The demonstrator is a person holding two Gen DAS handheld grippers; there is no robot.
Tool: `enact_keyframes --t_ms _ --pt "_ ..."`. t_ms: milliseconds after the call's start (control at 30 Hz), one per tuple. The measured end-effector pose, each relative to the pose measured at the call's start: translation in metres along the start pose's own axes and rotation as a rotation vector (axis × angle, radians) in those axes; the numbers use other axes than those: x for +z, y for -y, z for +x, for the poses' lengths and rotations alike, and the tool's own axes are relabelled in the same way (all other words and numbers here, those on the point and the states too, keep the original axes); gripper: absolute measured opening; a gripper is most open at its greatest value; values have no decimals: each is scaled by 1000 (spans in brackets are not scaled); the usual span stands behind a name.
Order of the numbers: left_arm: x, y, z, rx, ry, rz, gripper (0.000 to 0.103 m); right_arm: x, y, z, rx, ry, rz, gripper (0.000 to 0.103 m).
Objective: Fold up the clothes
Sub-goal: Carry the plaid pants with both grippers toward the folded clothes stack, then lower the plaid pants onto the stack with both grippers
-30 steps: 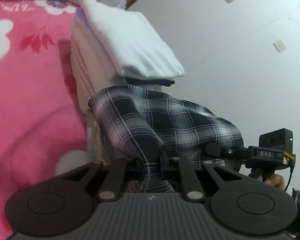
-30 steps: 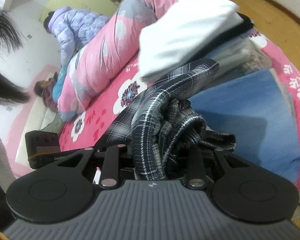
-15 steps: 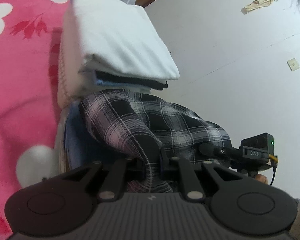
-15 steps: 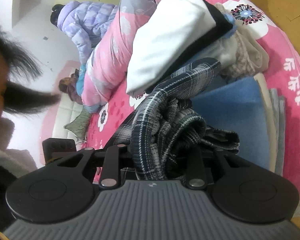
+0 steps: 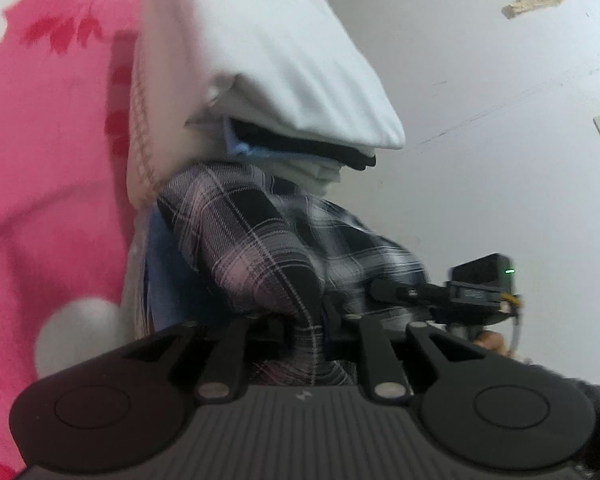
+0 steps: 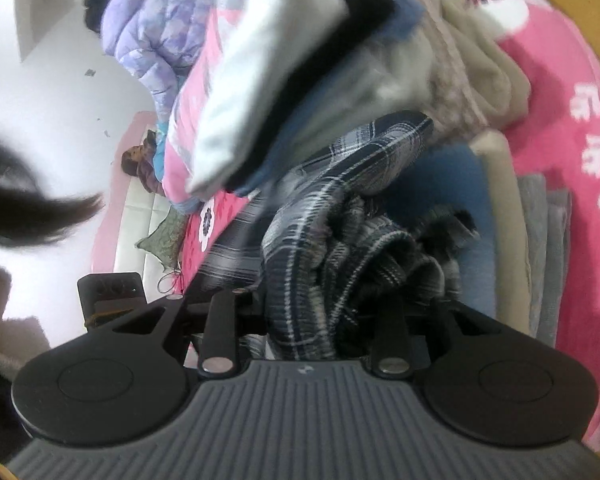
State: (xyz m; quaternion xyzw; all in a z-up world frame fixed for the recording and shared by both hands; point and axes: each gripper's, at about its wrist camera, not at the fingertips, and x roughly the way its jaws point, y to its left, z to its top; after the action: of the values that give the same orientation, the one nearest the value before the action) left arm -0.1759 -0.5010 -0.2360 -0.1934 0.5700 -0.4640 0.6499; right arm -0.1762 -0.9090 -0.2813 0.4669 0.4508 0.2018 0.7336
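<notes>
both grippers, left gripper [image 5: 306,326] and right gripper [image 6: 300,320], clamped on plaid garment [image 5: 260,240], carrying it near folded stack [image 5: 284,80]; next needs set-down spot

Soft even light, motion blur, fisheye-bent edges.

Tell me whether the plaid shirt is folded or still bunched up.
Bunched, not folded. The plaid shirt hangs in crumpled gathers between the left gripper and right gripper, both sets of jaws clamped on it.
</notes>
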Motion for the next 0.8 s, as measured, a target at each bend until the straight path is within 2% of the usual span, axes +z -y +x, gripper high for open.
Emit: enact_keyframes --t_ms 67,133,233,367,400,533,667,767,800 --pt "3 -4 -4 -9 -7 -11 37 0 8 0 8 2 25 35" --pt "2 -5 -16 -6 3 8 54 -3 6 -4 -7 13 37 38" --pt "-3 -1 -27 -10 -9 81 57 -9 3 -9 -30 30 53 49" --pt "-21 11 -31 -6 -83 269 60 -16 -1 -15 -73 61 68 72" --pt "-26 14 -29 4 -99 312 60 -19 -3 -17 -87 81 72 73" --pt "-36 19 -20 23 -131 431 60 -30 -8 -20 -118 144 102 76" --pt "-37 16 -11 24 -160 477 54 -32 -7 -12 -134 153 115 81" --pt "-37 17 -6 46 -195 479 37 -28 -3 -1 -119 135 133 81" --pt "-38 19 -7 48 -202 479 30 -27 -3 3 -121 125 127 77"
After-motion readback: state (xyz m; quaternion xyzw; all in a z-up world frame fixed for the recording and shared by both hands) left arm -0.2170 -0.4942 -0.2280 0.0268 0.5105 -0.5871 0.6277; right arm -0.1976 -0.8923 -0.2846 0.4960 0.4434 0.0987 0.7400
